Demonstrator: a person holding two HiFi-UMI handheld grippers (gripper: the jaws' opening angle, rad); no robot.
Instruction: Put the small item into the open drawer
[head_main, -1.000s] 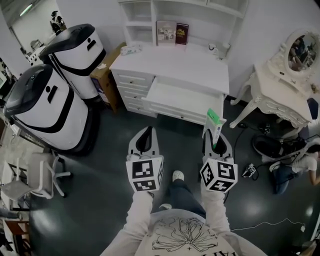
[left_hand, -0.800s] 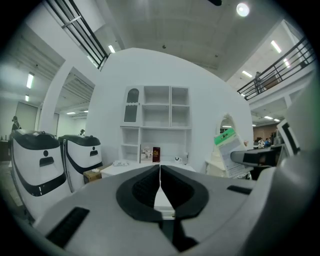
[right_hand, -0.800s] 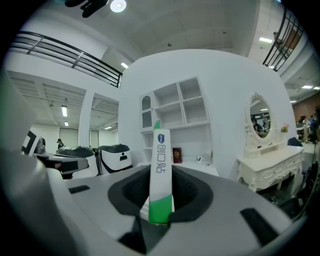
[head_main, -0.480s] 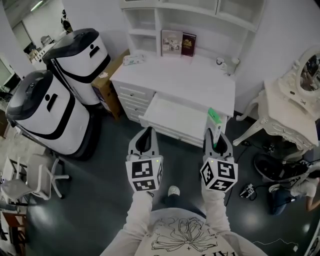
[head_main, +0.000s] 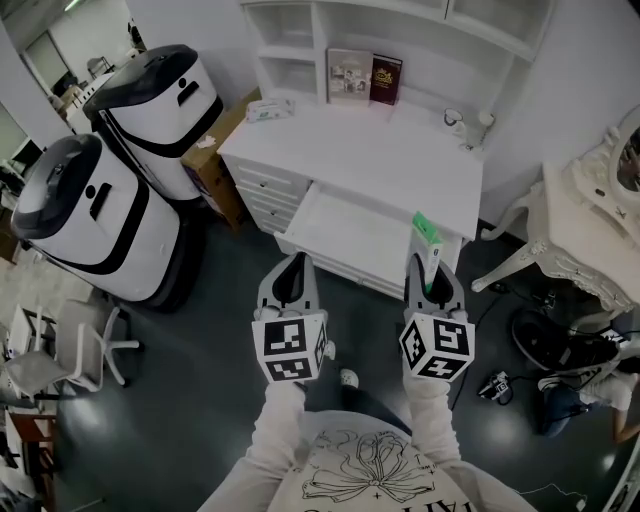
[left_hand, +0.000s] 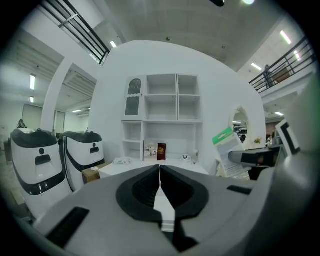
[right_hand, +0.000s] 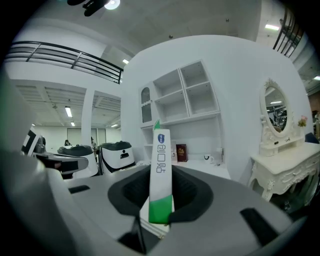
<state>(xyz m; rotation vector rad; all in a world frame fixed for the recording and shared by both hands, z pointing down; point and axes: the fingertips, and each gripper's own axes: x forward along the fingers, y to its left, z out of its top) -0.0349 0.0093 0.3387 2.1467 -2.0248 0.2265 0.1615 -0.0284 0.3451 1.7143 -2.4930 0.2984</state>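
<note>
Machines (head_main: 80, 215), two of them, white-bodied with black tops, stand at your far left. A white chair (head_main: 75, 345) sits nearer you, and a cardboard box (head_main: 215, 165) is wedged between the machines and the white desk (head_main: 400, 150). Your left gripper (head_main: 294, 262) has its jaws pressed together with nothing in them. It points toward the open drawer (head_main: 350, 225), which juts from the desk front over dark floor. On the desktop a tissue pack (head_main: 268, 105) lies at the left and two books (head_main: 365, 78) stand against the hutch, their covers too small to read. Your right gripper (head_main: 428, 272) is clamped on the small item, a slim white-and-green carton (right_hand: 161, 175), held upright. In the head view its top end shows against the drawer's right end. Blue characters run down its face, but you cannot read them surely. A white vanity table (head_main: 590, 230) stands to the right, apart from the desk.
</note>
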